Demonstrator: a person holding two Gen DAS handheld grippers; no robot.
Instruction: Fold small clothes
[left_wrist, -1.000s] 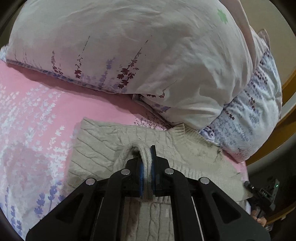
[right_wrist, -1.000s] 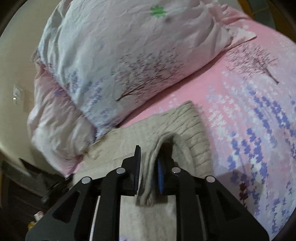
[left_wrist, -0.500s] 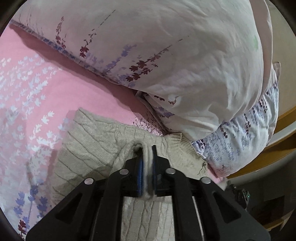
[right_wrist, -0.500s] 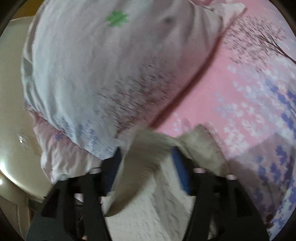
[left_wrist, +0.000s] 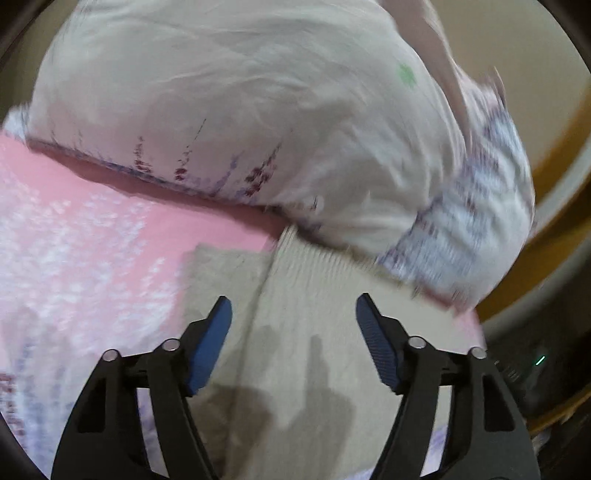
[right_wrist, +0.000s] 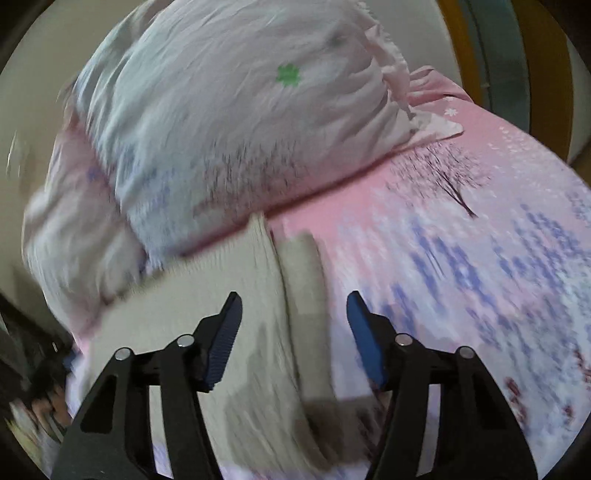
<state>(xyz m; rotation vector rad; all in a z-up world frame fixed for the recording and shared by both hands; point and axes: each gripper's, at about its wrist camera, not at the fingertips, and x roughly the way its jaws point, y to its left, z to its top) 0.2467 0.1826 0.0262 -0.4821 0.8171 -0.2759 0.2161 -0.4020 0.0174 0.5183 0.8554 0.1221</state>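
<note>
Sweater (left_wrist: 314, 332) on pink bedsheet (left_wrist: 92, 229) beside pillows (right_wrist: 229, 122)

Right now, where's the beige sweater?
The beige sweater lies flat on the pink bedsheet, its far edge against the white floral pillow. In both wrist views it sits low and central, beneath the parted jaws, gripped by neither.

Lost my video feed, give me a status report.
Left gripper opening, right gripper closing, both empty. Beige knit sweater flat on pink bedsheet. Pillow borders its far edge.
</note>
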